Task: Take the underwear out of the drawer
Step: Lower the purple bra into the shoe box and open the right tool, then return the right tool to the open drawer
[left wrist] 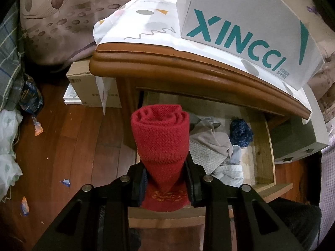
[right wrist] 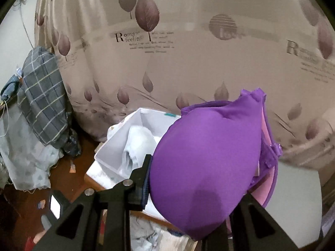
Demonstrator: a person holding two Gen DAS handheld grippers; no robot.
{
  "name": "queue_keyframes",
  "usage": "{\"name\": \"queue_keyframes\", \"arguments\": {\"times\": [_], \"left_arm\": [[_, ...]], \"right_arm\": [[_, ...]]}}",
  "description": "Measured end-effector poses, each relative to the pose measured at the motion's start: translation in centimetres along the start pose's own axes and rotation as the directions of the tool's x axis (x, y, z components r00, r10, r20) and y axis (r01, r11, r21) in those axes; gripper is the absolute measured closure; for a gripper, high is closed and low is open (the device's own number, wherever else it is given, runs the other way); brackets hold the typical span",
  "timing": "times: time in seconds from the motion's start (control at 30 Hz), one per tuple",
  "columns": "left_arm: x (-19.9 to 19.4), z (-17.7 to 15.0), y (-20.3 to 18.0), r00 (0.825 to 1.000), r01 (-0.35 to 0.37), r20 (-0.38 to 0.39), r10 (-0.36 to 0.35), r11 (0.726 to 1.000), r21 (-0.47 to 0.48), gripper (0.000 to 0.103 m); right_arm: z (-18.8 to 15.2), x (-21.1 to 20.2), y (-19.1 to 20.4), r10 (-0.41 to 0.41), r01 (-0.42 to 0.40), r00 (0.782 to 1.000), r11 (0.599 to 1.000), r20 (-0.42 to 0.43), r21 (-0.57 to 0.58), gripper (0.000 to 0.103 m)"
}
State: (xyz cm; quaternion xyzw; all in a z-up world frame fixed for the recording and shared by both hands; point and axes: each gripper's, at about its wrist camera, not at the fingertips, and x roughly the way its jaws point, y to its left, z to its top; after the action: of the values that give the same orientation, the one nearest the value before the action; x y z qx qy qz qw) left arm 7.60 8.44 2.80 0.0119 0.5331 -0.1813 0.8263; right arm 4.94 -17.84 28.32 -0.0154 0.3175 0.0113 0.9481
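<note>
In the left wrist view my left gripper (left wrist: 166, 177) is shut on a rolled red knitted garment (left wrist: 161, 138), which stands up between the fingers above the open wooden drawer (left wrist: 263, 146). Grey, white and blue clothes (left wrist: 215, 144) lie inside the drawer. In the right wrist view my right gripper (right wrist: 188, 188) is shut on a purple bra (right wrist: 207, 154), held high in front of the curtain; the bra hides the right finger. Below it stands an open white shoe box (right wrist: 117, 144) with white paper inside.
A wooden nightstand (left wrist: 167, 67) carries a patterned cloth and a white box printed XINCCI (left wrist: 247, 31). Cardboard boxes (left wrist: 83, 83) stand on the wooden floor to the left. A plaid cloth (right wrist: 44, 96) and pale fabric pile up at the left. A leaf-print curtain (right wrist: 167, 52) hangs behind.
</note>
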Motion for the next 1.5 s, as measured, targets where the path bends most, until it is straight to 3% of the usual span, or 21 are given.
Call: {"name": "queue_keyframes", "arguments": {"times": [0.07,0.17,0.33,0.7,0.83,1.07,1.5], "left_arm": [[-0.2,0.0,0.1,1.0,0.003,0.006,-0.003,1.0,-0.004,0.076],[-0.4,0.1,0.4,1.0,0.001,0.015,-0.001,1.0,-0.01,0.076],[-0.1,0.2,0.7,1.0,-0.005,0.005,0.005,1.0,-0.028,0.076],[0.2,0.2,1.0,1.0,-0.009,-0.008,0.008,0.999,-0.036,0.076],[0.1,0.1,1.0,1.0,-0.008,-0.009,0.008,0.999,-0.036,0.076],[0.2,0.1,1.0,1.0,-0.007,-0.014,0.007,0.999,-0.037,0.076],[0.1,0.0,0.6,1.0,-0.004,-0.006,0.004,0.999,-0.036,0.076]], "right_arm": [[1.3,2.0,-0.1,-0.006,0.006,1.0,1.0,-0.001,-0.004,0.078],[2.1,6.3,0.1,-0.007,0.004,0.997,0.999,-0.073,-0.032,0.078],[0.5,12.0,-1.2,-0.022,0.018,0.983,1.0,-0.184,-0.021,0.078],[-2.4,18.4,-3.8,-0.016,0.036,0.96,0.997,-0.28,0.069,0.077],[-3.0,18.5,-3.9,-0.018,0.037,0.956,0.998,-0.292,0.059,0.072],[-3.6,17.6,-3.4,-0.06,0.069,0.95,0.997,-0.306,0.022,0.048],[-4.2,11.4,-2.8,-0.061,0.069,0.974,0.997,-0.219,0.03,0.048]]}}
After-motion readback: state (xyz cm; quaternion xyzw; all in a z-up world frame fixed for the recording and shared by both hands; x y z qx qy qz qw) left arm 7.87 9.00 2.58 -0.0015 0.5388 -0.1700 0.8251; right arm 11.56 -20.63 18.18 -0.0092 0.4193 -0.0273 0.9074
